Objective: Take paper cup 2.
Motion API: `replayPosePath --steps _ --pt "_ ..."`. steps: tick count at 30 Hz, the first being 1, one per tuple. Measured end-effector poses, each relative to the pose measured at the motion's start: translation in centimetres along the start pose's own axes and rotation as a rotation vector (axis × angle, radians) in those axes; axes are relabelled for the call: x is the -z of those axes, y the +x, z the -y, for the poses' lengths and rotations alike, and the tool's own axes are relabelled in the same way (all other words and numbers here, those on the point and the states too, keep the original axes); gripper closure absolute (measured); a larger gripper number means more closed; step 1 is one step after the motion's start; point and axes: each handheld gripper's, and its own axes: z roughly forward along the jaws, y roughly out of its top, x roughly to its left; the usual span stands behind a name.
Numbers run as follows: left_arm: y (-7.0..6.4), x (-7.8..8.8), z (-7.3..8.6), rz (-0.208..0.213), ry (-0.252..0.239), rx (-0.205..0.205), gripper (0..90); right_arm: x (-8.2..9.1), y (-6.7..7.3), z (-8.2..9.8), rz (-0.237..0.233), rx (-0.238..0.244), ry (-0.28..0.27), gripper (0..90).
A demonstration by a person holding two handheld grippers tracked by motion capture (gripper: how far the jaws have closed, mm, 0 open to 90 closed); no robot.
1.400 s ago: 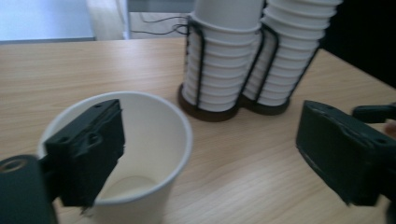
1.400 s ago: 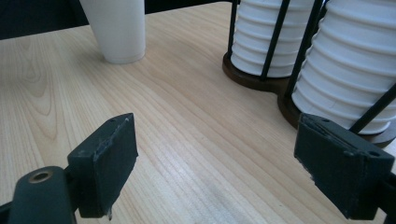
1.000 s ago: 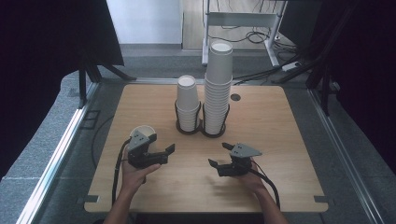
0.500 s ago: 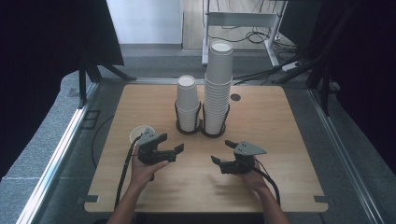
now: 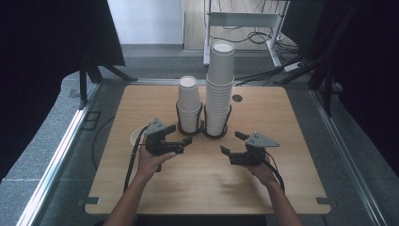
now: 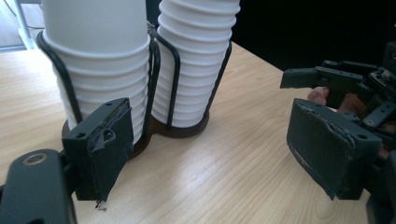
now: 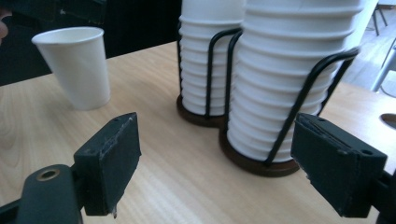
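Note:
Two stacks of white paper cups stand in a black wire holder [image 5: 214,134] at mid-table: a short stack [image 5: 189,101] and a taller stack [image 5: 220,87]. A single white cup [image 5: 137,137] stands upright on the table left of them. My left gripper [image 5: 184,144] hovers just right of that cup, jaws pointing toward the holder, open with nothing between its pads [image 6: 105,144]. The short stack [image 6: 100,70] is close ahead of it. My right gripper [image 5: 230,143] sits in front of the tall stack [image 7: 294,84], open and empty. The single cup [image 7: 77,65] shows at its far left.
The wooden table [image 5: 291,122] has a small round hole [image 5: 237,98] behind the holder. A metal rail [image 5: 61,150] runs along its left side. Behind the table a white desk frame [image 5: 244,23] stands over floor cables. The other gripper [image 6: 336,81] shows at right in the left gripper view.
My left gripper has moved right, away from the single cup, which stays standing on the table. My right gripper has shifted slightly right and farther up the table.

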Motion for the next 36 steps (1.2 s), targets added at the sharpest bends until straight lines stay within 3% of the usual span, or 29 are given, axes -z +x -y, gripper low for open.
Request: replayPosePath --steps 8,18,23,36 --pt "-0.2 -0.5 -2.3 0.02 0.02 -0.019 15.3 -0.2 -1.2 -2.0 0.019 -0.006 0.0 14.4" --pt "0.0 -1.5 -5.1 0.021 -0.007 -0.023 14.6 -1.1 -3.1 -5.0 0.044 -0.013 -0.015 9.9" --pt "0.1 -2.0 -5.8 0.012 -0.006 -0.038 14.7 -1.0 -3.7 -5.5 0.042 -0.042 -0.03 9.2" --pt "0.6 -2.6 -8.3 0.042 -0.035 -0.053 13.5 -1.7 -4.5 -7.2 0.046 -0.039 0.001 4.0"
